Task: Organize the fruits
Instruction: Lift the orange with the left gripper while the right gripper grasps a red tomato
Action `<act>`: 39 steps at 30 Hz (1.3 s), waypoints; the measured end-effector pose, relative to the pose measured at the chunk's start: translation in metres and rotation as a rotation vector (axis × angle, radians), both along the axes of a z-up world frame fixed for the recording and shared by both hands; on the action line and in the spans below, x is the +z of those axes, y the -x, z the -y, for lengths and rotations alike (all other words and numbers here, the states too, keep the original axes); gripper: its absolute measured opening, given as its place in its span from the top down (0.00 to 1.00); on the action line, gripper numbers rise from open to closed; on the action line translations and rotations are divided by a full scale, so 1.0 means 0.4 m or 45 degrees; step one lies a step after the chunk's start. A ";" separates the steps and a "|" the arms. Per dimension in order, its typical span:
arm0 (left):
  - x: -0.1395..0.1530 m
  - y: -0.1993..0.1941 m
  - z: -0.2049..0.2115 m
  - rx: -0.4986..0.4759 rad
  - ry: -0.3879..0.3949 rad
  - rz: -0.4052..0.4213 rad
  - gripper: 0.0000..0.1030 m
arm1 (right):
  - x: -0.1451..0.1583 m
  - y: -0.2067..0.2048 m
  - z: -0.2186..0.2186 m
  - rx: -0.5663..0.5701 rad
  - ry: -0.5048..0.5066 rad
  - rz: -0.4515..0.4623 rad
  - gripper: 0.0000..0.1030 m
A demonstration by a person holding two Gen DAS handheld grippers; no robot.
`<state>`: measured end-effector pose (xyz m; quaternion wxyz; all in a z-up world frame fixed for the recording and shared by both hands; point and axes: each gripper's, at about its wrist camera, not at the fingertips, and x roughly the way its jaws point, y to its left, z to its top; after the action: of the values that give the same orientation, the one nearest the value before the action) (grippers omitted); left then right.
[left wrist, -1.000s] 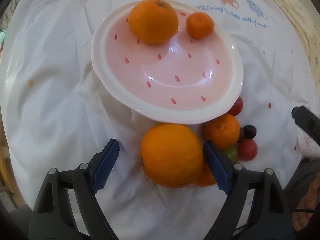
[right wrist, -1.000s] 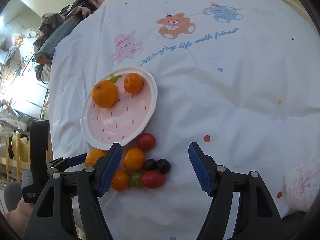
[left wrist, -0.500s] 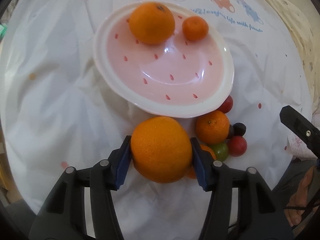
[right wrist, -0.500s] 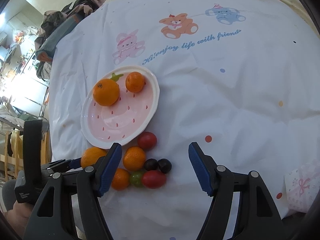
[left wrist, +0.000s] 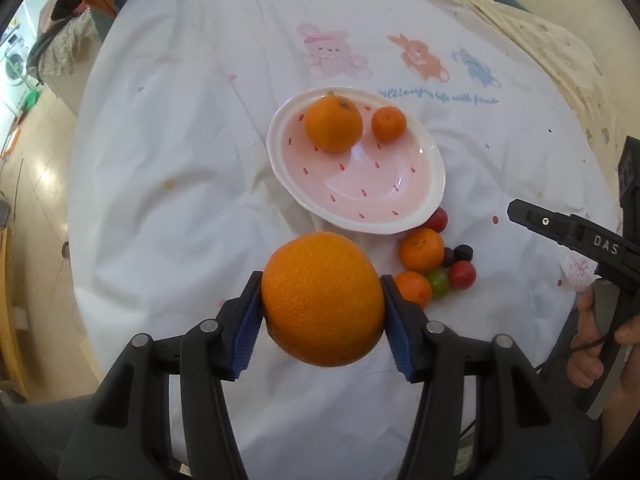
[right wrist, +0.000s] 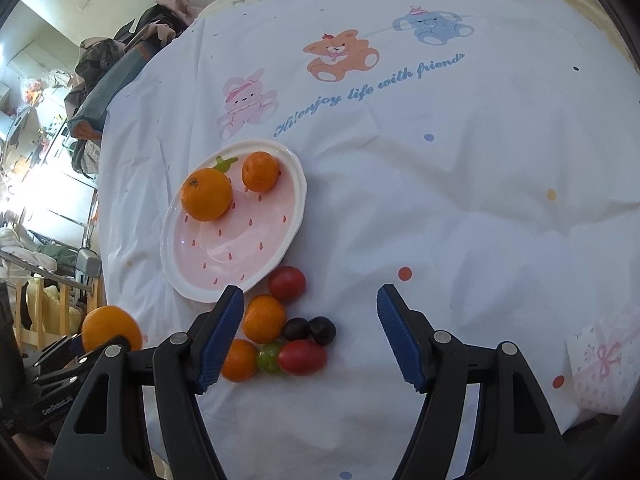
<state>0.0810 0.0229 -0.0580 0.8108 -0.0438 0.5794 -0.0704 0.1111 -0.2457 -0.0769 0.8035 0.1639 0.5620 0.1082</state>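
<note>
My left gripper [left wrist: 322,308] is shut on a large orange [left wrist: 322,298], held above the white cloth, short of the pink strawberry plate [left wrist: 432,168]. On the plate lie a big orange [left wrist: 334,122] and a small mandarin [left wrist: 389,124]. In the right wrist view the held orange [right wrist: 110,328] shows at the far left. My right gripper [right wrist: 310,330] stands open over the loose pile: two mandarins [right wrist: 264,318], red tomatoes [right wrist: 302,356], a green one [right wrist: 270,356] and dark grapes [right wrist: 320,330].
A white cloth [right wrist: 460,200] with bear prints covers the round table. A patterned paper packet [right wrist: 604,364] lies at the right edge. Clothes and furniture stand beyond the table's far left edge [right wrist: 100,92]. A person's hand [left wrist: 596,344] holds the right gripper's handle.
My left gripper closed on the large orange, then lifted it off the cloth and pulled back from the plate. The right gripper stayed where it was, open.
</note>
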 end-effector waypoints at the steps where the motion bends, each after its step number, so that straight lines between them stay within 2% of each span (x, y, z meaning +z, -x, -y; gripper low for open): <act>1: -0.001 0.001 0.002 0.006 0.001 0.004 0.50 | -0.002 0.001 0.002 -0.003 -0.005 -0.006 0.30; 6: -0.009 -0.008 0.008 0.041 -0.050 0.046 0.50 | -0.038 0.003 0.018 -0.023 -0.072 -0.097 0.30; 10: -0.006 -0.014 0.000 0.060 -0.009 0.035 0.50 | -0.112 0.001 0.004 0.004 -0.162 -0.282 0.32; 15: 0.002 -0.015 0.000 0.067 -0.012 0.054 0.50 | -0.173 0.007 -0.037 0.062 -0.160 -0.410 0.48; 21: -0.008 -0.020 0.008 0.054 0.030 0.024 0.50 | -0.192 0.003 -0.066 0.079 -0.108 -0.402 0.52; 23: -0.008 -0.021 0.015 0.041 0.026 0.026 0.50 | -0.193 0.000 -0.071 0.088 -0.113 -0.396 0.60; 24: -0.007 -0.022 0.018 0.038 0.028 0.026 0.50 | -0.193 0.000 -0.071 0.090 -0.112 -0.394 0.60; 32: -0.028 -0.023 0.023 0.043 -0.005 0.007 0.50 | -0.180 0.008 -0.043 0.061 -0.153 -0.388 0.61; 39: -0.049 -0.023 0.012 0.061 -0.055 0.019 0.50 | -0.130 0.023 -0.029 0.072 -0.184 -0.321 0.61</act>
<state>0.0903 0.0181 -0.0775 0.8173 -0.0396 0.5735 -0.0386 0.1021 -0.2343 -0.1287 0.7094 0.2177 0.6534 0.1495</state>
